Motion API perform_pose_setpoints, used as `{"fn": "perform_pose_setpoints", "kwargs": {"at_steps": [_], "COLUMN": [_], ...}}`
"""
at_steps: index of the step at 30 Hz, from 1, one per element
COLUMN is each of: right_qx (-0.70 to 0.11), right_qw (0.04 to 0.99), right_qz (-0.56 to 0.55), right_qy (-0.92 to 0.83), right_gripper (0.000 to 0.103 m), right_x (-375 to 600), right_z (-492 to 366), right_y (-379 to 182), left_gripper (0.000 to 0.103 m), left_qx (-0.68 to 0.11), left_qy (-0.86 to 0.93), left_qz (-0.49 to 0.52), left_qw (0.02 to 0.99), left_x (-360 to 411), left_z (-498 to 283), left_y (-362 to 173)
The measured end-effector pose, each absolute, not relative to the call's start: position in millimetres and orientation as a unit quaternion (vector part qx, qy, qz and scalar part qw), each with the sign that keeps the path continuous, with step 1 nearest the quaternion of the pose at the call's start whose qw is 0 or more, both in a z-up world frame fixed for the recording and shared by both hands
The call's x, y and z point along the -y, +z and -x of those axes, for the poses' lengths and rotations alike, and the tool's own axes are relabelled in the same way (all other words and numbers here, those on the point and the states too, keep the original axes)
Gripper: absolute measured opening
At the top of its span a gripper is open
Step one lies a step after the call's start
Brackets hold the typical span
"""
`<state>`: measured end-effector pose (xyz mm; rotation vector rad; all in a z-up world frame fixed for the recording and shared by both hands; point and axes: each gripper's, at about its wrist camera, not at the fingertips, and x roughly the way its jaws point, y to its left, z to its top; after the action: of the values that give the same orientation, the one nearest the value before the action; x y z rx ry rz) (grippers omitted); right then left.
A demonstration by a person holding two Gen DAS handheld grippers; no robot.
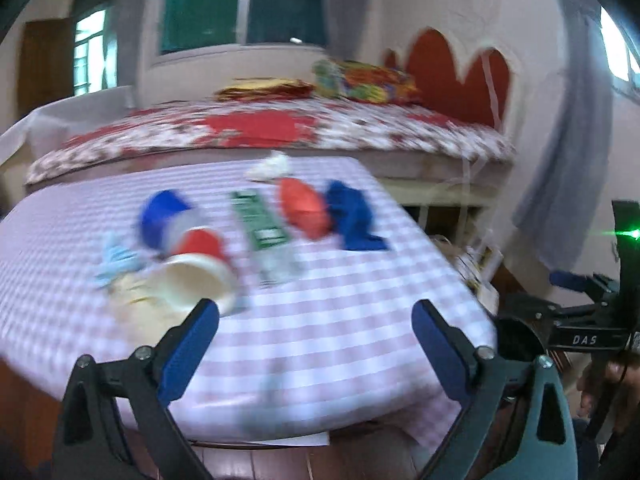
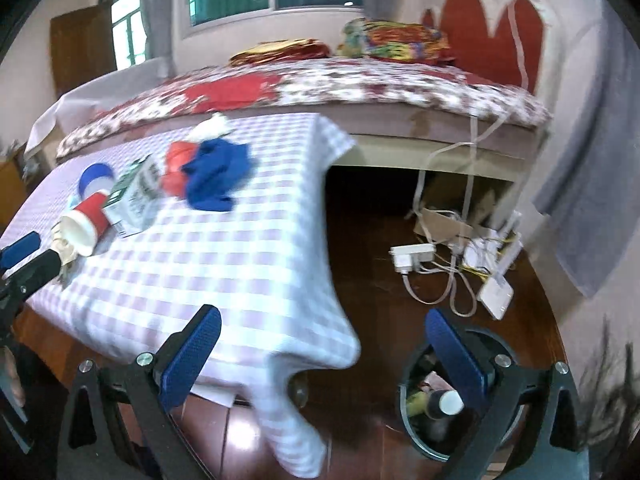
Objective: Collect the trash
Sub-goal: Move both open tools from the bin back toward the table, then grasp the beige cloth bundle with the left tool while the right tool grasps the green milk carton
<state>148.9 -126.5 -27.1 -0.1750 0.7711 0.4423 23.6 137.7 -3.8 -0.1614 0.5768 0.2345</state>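
Currently both the left gripper (image 1: 316,322) and right gripper (image 2: 324,330) stand wide and empty, poised near the paper cup (image 1: 196,268) on the checked tablecloth (image 1: 320,300) for pickup.

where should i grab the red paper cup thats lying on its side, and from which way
Grip the red paper cup across its red body just behind the white open rim, coming from above. It lies on its side on the checked tablecloth, mouth toward the near edge, and thin rims crush easily.

A floral-covered bed (image 2: 360,84) stands behind the checked tablecloth (image 2: 240,248).
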Motion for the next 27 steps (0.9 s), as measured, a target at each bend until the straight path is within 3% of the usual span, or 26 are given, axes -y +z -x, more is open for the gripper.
{"fn": "perform_pose_setpoints", "kwargs": {"at_steps": [7,27], "right_qx": [-0.370,-0.376], "right_qw": [0.883,0.847], "right_qz": [0.096,0.135], "right_qy": [0.273,0.350], "right_gripper": [0.103,0.101], "right_x": [68,-56], "right_z": [-141,-143], "right_y": [-25,-47], "left_gripper": [0.091,0.085], "left_qx": [-0.297,-0.307], "left_qy": [0.195,0.237], "left_qz": [0.115,0.181], "left_qw": [0.928,0.904], "left_x": [-196,-257], "left_z": [4,-8], "left_y": [-26,-64]}}
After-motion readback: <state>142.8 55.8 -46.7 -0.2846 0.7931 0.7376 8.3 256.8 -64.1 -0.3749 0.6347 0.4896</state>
